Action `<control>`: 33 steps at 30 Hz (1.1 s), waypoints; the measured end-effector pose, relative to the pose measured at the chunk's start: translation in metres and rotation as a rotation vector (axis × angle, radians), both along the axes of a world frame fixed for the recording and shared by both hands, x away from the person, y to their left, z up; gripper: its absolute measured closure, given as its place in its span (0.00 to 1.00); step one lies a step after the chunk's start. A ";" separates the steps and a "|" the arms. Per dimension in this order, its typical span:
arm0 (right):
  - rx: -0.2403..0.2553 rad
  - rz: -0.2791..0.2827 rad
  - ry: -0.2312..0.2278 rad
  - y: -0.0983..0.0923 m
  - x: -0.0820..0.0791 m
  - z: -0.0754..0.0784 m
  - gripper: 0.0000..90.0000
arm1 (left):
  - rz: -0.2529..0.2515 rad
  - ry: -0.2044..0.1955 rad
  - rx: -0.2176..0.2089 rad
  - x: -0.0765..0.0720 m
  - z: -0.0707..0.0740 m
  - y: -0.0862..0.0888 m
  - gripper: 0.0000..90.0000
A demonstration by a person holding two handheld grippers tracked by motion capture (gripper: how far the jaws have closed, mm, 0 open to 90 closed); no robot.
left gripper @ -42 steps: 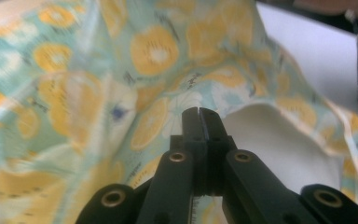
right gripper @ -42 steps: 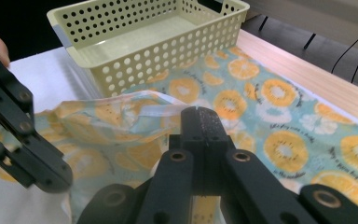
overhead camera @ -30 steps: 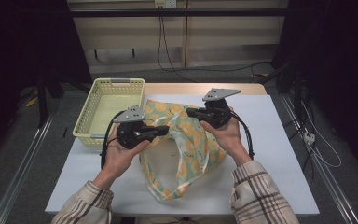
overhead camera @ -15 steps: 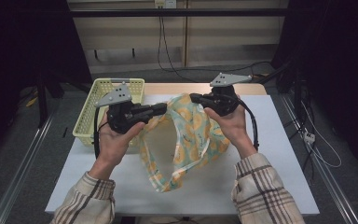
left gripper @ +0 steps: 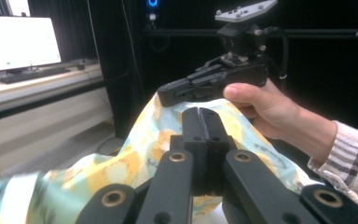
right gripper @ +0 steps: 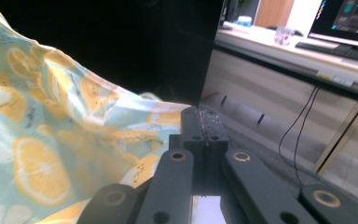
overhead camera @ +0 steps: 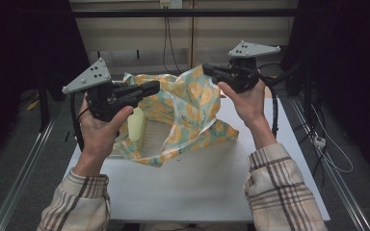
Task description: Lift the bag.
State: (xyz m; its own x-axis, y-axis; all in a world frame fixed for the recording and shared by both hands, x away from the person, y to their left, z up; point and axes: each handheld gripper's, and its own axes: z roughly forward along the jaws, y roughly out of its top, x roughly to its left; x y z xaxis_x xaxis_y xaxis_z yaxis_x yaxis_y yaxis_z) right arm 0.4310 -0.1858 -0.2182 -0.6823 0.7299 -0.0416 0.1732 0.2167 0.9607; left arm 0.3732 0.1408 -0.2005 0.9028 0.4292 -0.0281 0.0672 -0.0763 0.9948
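Observation:
A pale blue cloth (overhead camera: 192, 108) printed with yellow citrus slices hangs stretched between my two grippers above the white table (overhead camera: 197, 187). Its lower folds still rest on the table. My left gripper (overhead camera: 155, 88) is shut on the cloth's upper left edge, and my right gripper (overhead camera: 206, 70) is shut on its upper right corner. In the left gripper view my shut jaws (left gripper: 200, 112) point at the cloth (left gripper: 121, 168), with the right gripper (left gripper: 168, 97) just beyond. In the right gripper view the cloth (right gripper: 37, 140) spreads left of the shut jaws (right gripper: 200, 112).
A pale yellow basket (overhead camera: 135, 124) stands on the table's far left, mostly hidden behind the raised cloth. Cables hang off the table's right side (overhead camera: 318, 142). Dark racks and shelving stand behind and beside the table.
Both hands have risen and drawn apart, lifting the cloth from lying on the table to hanging between the grippers. The jaws stay shut on it.

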 end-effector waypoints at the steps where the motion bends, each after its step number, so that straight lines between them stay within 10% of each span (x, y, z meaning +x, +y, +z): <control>1: 0.004 -0.007 -0.005 -0.001 0.001 0.003 1.00 | 0.002 -0.012 -0.001 -0.001 0.002 0.000 1.00; 6: 0.024 -0.040 -0.023 -0.008 0.008 0.016 1.00 | -0.003 -0.021 -0.027 -0.003 0.011 0.004 1.00; 15: 0.003 -0.070 0.026 -0.011 0.023 -0.001 1.00 | 0.016 0.026 0.131 0.015 -0.023 -0.022 1.00; 22: -0.016 -0.082 0.042 -0.009 0.031 -0.006 1.00 | 0.031 0.062 0.191 0.025 -0.045 -0.043 0.45; 27: -0.004 -0.091 0.049 -0.011 0.034 -0.007 1.00 | 0.077 0.033 0.317 0.029 -0.053 -0.054 0.36; 33: -0.005 -0.086 0.046 -0.009 0.033 -0.005 1.00 | 0.106 0.049 0.346 0.041 -0.062 -0.054 1.00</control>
State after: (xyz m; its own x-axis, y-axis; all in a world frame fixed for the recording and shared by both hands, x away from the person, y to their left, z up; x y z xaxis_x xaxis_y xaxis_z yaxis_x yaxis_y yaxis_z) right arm 0.4639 -0.1952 -0.2228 -0.6181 0.7859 -0.0156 0.2349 0.2036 0.9505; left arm 0.4142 0.0863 -0.2623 0.8541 0.5118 0.0928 0.1398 -0.3978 0.9068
